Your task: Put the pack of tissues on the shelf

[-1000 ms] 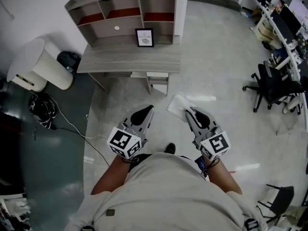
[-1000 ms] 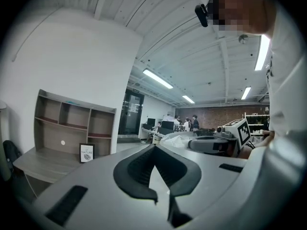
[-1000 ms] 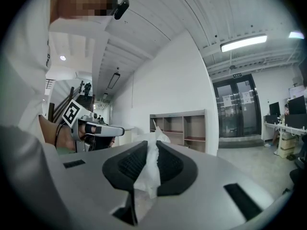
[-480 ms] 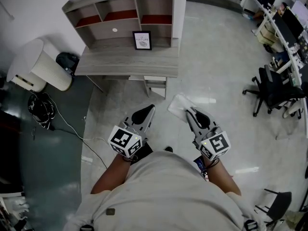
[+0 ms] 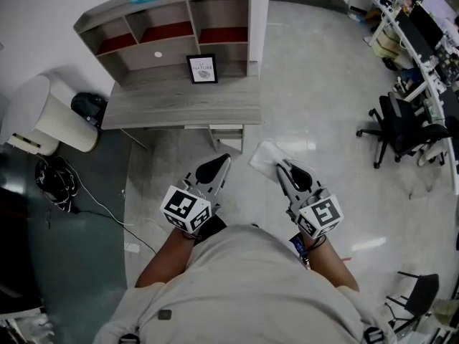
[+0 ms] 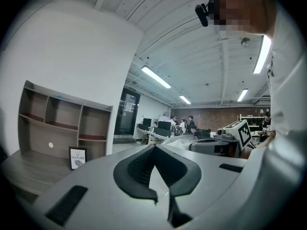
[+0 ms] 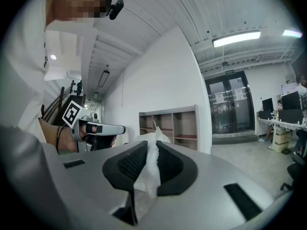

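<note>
The right gripper (image 5: 281,165) has its jaws clamped on the pack of tissues (image 5: 263,155), which juts ahead of them above the floor (image 5: 323,120). The left gripper (image 5: 224,159) looks closed, with nothing between its jaws. Well beyond both, the shelf (image 5: 172,34) stands on a desk (image 5: 179,104).
</note>
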Demonstrator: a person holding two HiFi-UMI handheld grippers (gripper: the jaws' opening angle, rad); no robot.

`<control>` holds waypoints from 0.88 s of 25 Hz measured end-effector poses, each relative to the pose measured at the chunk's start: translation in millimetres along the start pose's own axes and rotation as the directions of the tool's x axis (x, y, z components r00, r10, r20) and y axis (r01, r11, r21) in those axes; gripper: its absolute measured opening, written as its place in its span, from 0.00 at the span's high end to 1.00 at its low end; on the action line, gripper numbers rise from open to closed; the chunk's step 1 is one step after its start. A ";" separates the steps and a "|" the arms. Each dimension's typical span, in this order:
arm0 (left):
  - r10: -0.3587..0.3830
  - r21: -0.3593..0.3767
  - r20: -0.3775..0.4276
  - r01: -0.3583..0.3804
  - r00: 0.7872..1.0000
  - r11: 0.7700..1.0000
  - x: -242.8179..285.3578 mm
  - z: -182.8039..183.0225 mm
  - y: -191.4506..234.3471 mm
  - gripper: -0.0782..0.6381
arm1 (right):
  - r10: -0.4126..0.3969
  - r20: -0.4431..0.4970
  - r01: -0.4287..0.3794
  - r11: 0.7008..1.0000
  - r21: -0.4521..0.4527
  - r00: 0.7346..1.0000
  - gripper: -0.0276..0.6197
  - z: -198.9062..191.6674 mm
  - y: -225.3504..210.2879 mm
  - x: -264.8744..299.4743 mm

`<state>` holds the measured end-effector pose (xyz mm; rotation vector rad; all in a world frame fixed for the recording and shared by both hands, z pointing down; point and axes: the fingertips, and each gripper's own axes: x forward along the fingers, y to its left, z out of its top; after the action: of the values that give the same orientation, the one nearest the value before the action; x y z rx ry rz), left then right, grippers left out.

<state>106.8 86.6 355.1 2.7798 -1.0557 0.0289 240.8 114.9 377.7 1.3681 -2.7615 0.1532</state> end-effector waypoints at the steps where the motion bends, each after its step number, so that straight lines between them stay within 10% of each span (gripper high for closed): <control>1: -0.008 -0.001 -0.002 0.008 1.000 1.000 3.3 0.4 9.2 0.87 | -0.008 -0.001 0.008 1.000 0.002 1.000 0.85 -0.3 -2.0 9.3; 22: -0.111 0.004 0.013 0.111 0.994 0.994 -13.4 46.5 274.1 0.87 | -0.118 -0.059 0.118 0.993 -0.015 0.991 0.85 21.7 27.9 270.2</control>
<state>-86.3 -113.8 349.1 2.8410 -0.9032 -0.0017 54.9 -84.3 379.8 1.4935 -2.6206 0.1690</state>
